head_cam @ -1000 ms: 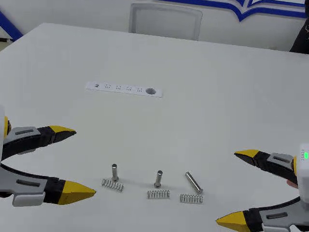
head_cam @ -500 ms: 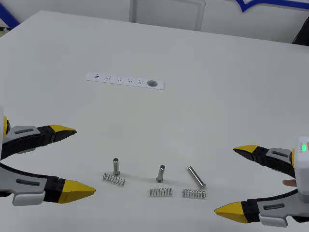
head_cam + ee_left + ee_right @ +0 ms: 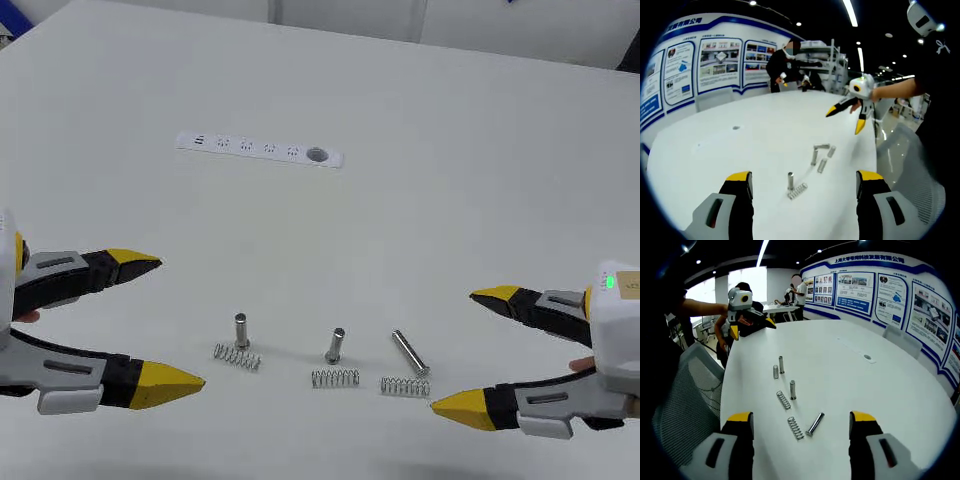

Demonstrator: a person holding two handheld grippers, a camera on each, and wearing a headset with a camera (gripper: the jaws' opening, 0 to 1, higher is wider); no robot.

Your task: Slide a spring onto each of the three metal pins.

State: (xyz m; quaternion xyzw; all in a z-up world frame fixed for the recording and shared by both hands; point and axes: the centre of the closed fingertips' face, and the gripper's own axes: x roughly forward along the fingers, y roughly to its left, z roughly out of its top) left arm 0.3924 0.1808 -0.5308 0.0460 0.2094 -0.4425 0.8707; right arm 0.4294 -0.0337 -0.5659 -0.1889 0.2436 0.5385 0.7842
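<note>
Now right gripper (image 3: 452, 350) has edged toward the rightmost spring (image 3: 405, 386); left gripper (image 3: 182, 321) idle. All jaws wide, empty. First pickup likely next.

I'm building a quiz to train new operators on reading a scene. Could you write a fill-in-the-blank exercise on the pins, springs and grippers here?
1. The left pin and middle pin stand ___.
2. The right pin ___ on its side on the table.
3. Of the three springs, ___ is on a pin yet.
4. The left gripper and right gripper both have ___ jaws, holding nothing.

Missing words: upright; lies; none; open.
</note>
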